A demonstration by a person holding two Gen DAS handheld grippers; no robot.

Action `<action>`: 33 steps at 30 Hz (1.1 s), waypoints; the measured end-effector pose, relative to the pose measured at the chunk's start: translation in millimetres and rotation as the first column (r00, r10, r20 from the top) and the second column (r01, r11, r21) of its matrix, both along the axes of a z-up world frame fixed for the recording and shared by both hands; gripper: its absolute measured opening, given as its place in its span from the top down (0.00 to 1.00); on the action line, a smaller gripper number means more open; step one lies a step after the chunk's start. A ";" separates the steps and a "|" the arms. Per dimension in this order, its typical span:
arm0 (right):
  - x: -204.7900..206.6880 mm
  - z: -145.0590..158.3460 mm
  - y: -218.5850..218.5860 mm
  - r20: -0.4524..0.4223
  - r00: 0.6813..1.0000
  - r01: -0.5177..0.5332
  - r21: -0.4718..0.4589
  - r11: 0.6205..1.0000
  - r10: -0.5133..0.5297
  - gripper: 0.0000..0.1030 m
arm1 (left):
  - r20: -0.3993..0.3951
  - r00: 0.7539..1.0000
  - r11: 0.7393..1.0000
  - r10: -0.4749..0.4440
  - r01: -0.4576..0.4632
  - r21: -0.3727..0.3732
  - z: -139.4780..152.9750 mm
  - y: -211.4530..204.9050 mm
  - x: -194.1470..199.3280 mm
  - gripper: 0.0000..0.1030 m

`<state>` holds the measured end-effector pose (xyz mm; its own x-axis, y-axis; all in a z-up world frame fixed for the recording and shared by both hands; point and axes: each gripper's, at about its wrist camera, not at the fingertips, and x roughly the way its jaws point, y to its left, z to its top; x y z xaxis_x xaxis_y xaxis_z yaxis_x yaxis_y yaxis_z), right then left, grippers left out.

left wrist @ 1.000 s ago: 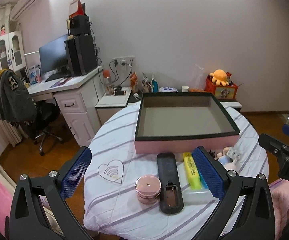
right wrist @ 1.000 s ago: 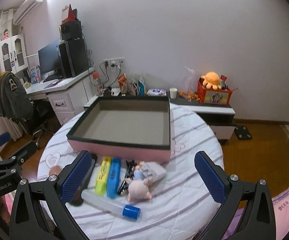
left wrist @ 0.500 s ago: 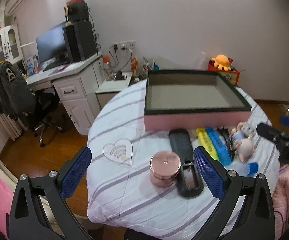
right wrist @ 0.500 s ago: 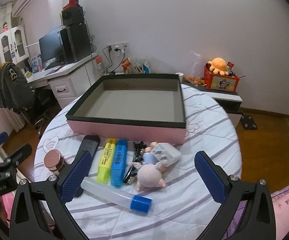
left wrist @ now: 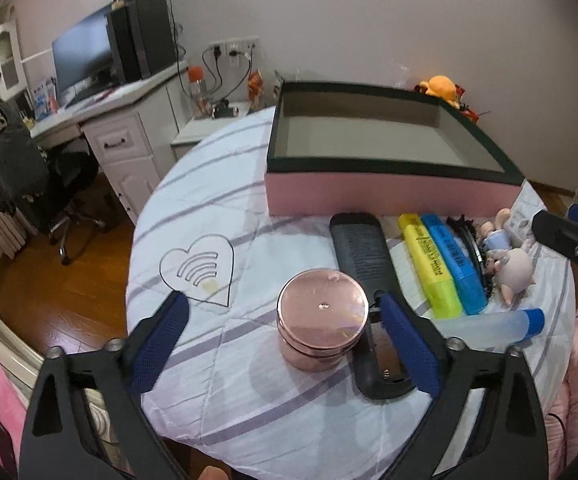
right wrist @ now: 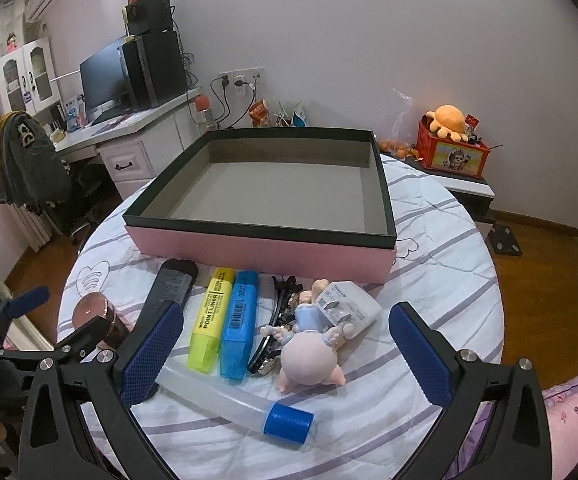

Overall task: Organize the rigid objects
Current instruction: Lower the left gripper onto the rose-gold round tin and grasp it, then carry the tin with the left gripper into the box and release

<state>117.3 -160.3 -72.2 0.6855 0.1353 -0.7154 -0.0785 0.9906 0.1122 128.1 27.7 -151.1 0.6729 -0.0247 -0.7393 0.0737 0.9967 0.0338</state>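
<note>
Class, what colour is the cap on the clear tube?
Blue cap, clearest in the right wrist view.

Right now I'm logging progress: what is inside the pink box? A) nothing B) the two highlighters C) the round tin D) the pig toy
A: the box shows only its bare grey floor; the highlighters, tin and pig toy all lie on the table in front of it.

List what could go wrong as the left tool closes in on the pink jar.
1. The left tool is open around the pink round jar, but its right finger sits over the black remote lying against the jar; closing may nudge or pinch the remote.
2. The jar's smooth, shiny sides could slip in the grip on the way to the pink box.
</note>
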 end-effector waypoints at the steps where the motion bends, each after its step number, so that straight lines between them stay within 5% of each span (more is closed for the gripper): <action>1: 1.4 -0.4 -0.6 -0.002 1.000 0.000 0.001 1.000 0.000 0.00 | -0.007 1.000 1.000 0.000 0.000 -0.004 -1.4 0.6 1.5 0.16; 6: 8.3 -2.9 -4.0 -0.010 1.000 -0.001 0.011 1.000 0.001 0.00 | -0.035 0.999 1.000 -0.015 0.015 0.008 -9.2 -4.1 6.4 0.22; 10: 10.4 -3.9 -4.8 -0.011 1.000 -0.005 0.015 1.000 0.005 0.00 | -0.044 0.998 0.997 -0.055 0.052 -0.049 -9.4 -5.5 7.5 0.54; 13: 10.7 -3.4 -5.3 -0.009 1.000 -0.003 0.016 1.000 0.003 0.00 | -0.035 0.998 0.998 -0.057 0.056 -0.004 -7.5 -11.7 5.9 0.54; 23: 19.3 5.0 -15.0 0.019 1.000 0.000 0.022 1.000 0.000 0.00 | 0.034 0.997 0.997 -0.066 0.067 -0.046 24.6 -7.9 4.5 0.54; 33: 46.2 22.3 -28.9 0.071 0.997 0.004 0.027 1.000 -0.006 0.00 | 0.163 0.984 0.996 -0.070 0.080 -0.050 80.1 -15.9 57.6 0.54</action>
<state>163.5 -189.2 -49.9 0.7356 0.1502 -0.6606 -0.0818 0.9877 0.1334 185.7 11.8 -70.9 0.7779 -0.1180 -0.6173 0.1465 0.9892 -0.0044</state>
